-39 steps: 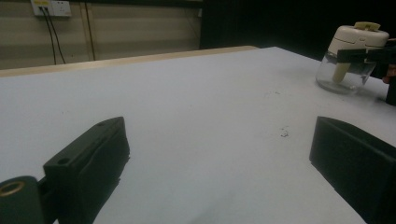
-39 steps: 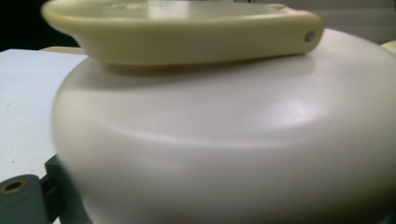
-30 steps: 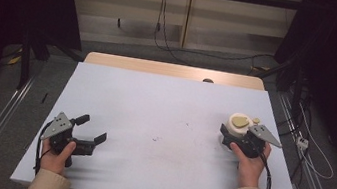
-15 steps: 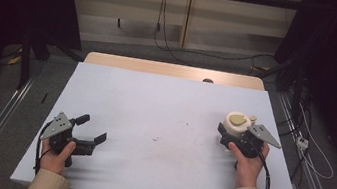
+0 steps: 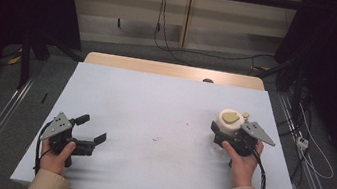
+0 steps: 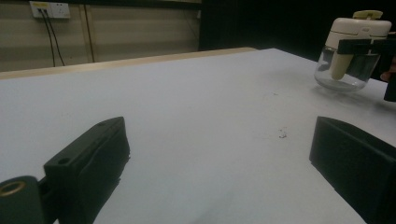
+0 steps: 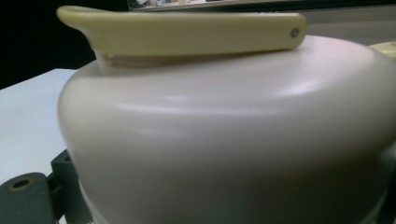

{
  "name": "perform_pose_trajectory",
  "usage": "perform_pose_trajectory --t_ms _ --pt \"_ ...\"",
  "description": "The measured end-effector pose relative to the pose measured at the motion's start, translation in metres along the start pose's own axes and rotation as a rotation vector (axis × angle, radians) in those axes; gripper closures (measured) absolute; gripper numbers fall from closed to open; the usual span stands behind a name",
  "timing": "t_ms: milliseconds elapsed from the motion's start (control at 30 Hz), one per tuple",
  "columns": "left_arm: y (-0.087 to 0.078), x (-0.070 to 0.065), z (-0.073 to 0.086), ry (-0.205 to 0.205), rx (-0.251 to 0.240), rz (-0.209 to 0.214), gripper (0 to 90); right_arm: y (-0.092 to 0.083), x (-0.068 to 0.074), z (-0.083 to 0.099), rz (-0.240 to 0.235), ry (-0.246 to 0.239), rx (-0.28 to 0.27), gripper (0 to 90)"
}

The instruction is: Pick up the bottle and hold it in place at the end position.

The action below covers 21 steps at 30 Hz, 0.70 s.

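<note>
While my high view puts the jar (image 5: 229, 125) at the right side of the white table (image 5: 164, 109), I read it there as little more than a cream lid with a yellow handle on top. I see the right gripper (image 5: 231, 134) closed around it just under that lid, with my right hand (image 5: 242, 161) behind it near the table's front edge. From the left gripper view I get what the overhead picture hides: the jar (image 6: 351, 51) has a clear glass body below the cream lid, it stands upright on the table, and a black jaw crosses it at the band where lid meets glass. My right gripper view sits so close that I make out the lid's (image 7: 224, 130) rounded cream wall and the flat yellow handle (image 7: 187, 30) lying across its top, plus a corner of one grey jaw at lower left.

I hold the left gripper (image 5: 87, 135) low over the near left of the table, well apart from the jar. Its jaws stand wide open with nothing between them but bare table; its own view shows both black fingers (image 6: 88, 163) spread far apart over the white surface.
</note>
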<state>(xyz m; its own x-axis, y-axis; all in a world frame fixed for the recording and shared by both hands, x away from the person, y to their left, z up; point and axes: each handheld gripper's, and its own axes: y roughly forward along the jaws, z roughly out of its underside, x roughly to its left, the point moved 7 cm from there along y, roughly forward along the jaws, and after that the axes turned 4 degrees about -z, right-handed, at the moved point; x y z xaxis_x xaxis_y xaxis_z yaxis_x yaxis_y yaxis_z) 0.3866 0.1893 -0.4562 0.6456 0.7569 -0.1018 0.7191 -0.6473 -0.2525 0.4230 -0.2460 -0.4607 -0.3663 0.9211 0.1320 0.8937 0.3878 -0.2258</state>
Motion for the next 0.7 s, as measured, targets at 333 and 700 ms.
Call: perform_pose_trajectory --t_ms 333,700 --pt "-0.002 0.000 0.000 0.002 -0.003 0.000 4.0 0.006 0.010 -0.002 -0.030 0.000 -0.003 7.0" --pt "-0.004 0.000 0.000 0.002 -0.007 0.000 3.9 0.013 0.021 -0.005 -0.058 -0.022 0.008 7.0"
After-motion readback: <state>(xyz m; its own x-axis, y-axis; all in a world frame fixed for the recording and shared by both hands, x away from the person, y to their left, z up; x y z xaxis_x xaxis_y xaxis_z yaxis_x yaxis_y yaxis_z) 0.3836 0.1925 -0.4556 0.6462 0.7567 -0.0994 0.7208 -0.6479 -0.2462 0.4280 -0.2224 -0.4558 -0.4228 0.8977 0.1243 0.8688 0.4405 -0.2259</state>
